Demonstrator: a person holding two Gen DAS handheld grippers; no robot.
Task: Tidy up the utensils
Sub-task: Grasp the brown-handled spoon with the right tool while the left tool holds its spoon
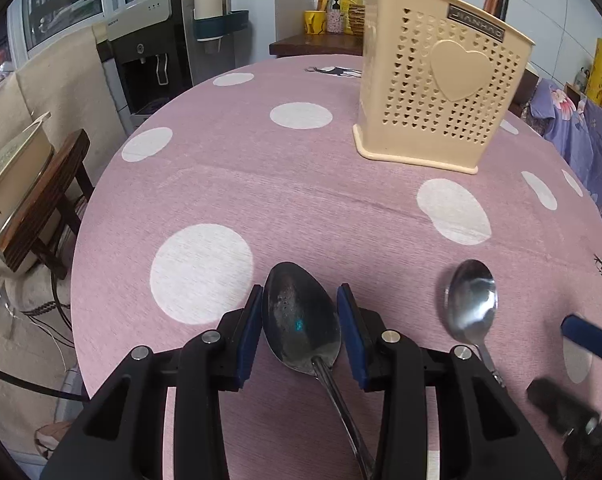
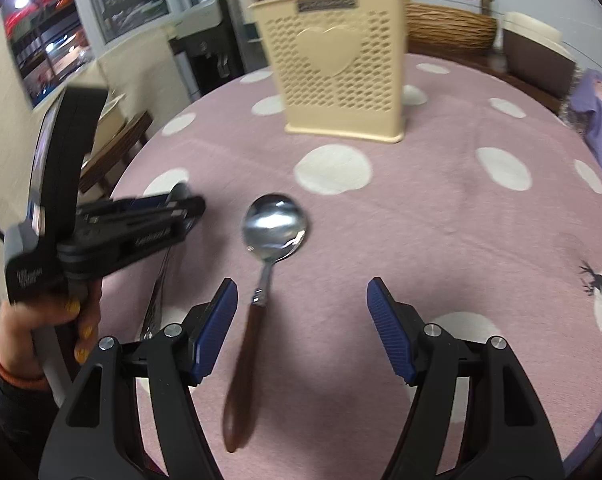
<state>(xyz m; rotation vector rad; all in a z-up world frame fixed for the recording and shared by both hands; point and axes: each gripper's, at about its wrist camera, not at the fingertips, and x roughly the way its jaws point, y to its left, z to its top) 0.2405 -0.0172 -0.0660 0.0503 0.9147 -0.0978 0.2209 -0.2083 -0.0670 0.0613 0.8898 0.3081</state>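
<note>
A large dark metal spoon (image 1: 297,320) lies bowl-forward on the pink spotted tablecloth (image 1: 301,200). My left gripper (image 1: 301,298) is shut on its bowl, one blue pad against each side. To its right lies a smaller shiny spoon (image 1: 472,304) with a brown handle. In the right wrist view this smaller spoon (image 2: 275,224) points away from me, its handle running just inside the left finger of my right gripper (image 2: 302,284), which stands open and touches nothing. A cream perforated utensil holder (image 1: 441,92) (image 2: 337,68) stands upright at the far side of the table.
A person's hand (image 2: 41,320) holds the left gripper (image 2: 173,208) at the left of the right wrist view. A wooden chair (image 1: 41,208) and a water dispenser (image 1: 149,52) stand beyond the table's left edge. A blue floral cloth (image 1: 597,140) lies to the right.
</note>
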